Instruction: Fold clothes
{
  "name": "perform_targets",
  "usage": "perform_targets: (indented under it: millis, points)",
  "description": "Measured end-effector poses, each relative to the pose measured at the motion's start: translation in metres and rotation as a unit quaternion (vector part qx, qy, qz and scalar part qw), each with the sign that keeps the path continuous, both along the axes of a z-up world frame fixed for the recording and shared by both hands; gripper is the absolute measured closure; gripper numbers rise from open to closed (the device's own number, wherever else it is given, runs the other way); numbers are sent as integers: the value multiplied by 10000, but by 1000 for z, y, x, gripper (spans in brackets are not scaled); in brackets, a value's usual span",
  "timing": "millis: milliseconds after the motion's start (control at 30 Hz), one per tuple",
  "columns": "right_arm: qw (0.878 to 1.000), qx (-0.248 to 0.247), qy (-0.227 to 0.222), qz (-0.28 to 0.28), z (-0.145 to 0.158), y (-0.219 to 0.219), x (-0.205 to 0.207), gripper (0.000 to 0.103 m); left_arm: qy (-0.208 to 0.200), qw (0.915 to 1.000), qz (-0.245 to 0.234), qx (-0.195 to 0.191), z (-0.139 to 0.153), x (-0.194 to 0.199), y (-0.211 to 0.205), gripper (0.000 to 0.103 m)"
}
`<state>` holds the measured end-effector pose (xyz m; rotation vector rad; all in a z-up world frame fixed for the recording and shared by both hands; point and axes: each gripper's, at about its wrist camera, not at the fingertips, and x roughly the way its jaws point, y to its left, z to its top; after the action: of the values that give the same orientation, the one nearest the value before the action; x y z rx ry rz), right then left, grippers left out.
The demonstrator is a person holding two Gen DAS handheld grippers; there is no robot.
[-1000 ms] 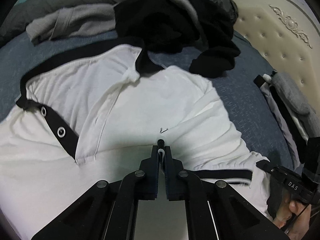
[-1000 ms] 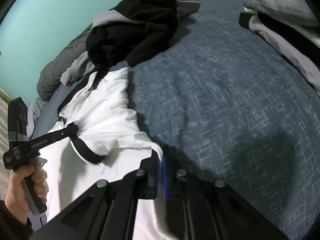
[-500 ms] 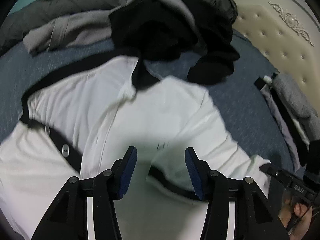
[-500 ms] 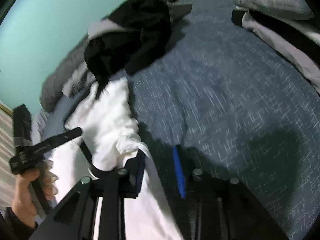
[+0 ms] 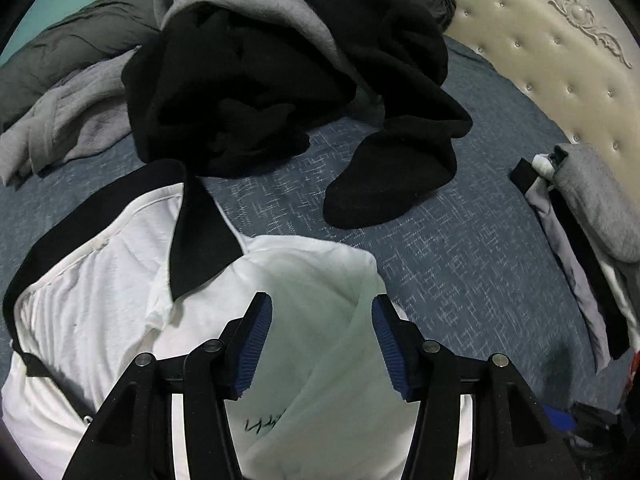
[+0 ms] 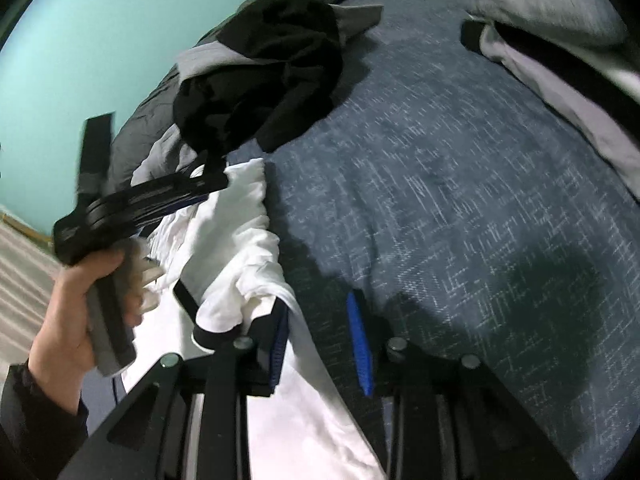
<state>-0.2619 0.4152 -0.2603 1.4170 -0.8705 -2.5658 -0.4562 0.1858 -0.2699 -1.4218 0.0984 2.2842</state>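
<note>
Blue bed [image 5: 460,248]: both your tongs [image 5: 322,344] [image 6: 320,344] stood apart, empty; the folded-in sleeve [image 6: 240,280] of the white shirt [image 5: 120,280] could slip open.

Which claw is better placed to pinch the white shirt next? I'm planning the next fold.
Right, probably. The right claw is open and straddles the white shirt at its edge beside the bedspread. The left claw is open over mid-fabric, with no edge to grab.

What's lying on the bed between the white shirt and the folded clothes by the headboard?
Only bare blue bedspread separates the white shirt from the folded clothes, as the left wrist view shows; the black garment lies farther back.
</note>
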Motion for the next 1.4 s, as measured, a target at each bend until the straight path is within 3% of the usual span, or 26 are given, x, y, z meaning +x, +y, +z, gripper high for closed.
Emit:
perform_targets:
  millis: [233, 400, 567, 667, 733, 800, 833, 900, 967, 1067, 1400]
  points:
    - [9983, 153, -555, 35, -24, 13, -2, 75, -112, 9999, 17, -75, -11, -5, 3, 47]
    - [9992, -350, 147, -133, -9, 20, 1, 75, -109, 9999, 22, 23, -12, -7, 6, 47]
    - [9980, -576, 268, 63, -23, 0, -10, 74, -129, 9998, -173, 17, -16, -9, 21, 47]
    - [9986, -472, 197, 127, -30, -12, -21, 74, -178, 9996, -216, 41, -23, -14, 25, 47]
    - [9991, -349, 130, 179, -35, -17, -22, 74, -231, 9995, -179, 99, -26, -17, 24, 59]
    - [9993, -254, 102, 258, -38, -20, -24, 74, -236, 9996, -123, 135, -28, -19, 21, 86]
    - [9992, -244, 107, 281, -39, -21, -23, 75, -239, 9995, -108, 160, -29, -20, 20, 90]
    - [9991, -225, 117, 328, -42, -23, -22, 89, -238, 9994, -117, 229, -29, -21, 17, 98]
    - [9991, -224, 112, 347, -43, -22, -21, 97, -189, 9994, -84, 290, -26, -22, 14, 99]
    - [9991, -185, 137, 369, -43, -21, -19, 98, -275, 9977, 167, 602, -25, -27, 4, 99]
    - [9995, -163, 36, 285, -48, -13, -14, 99, -574, 9920, 650, 923, -41, -46, -13, 99]
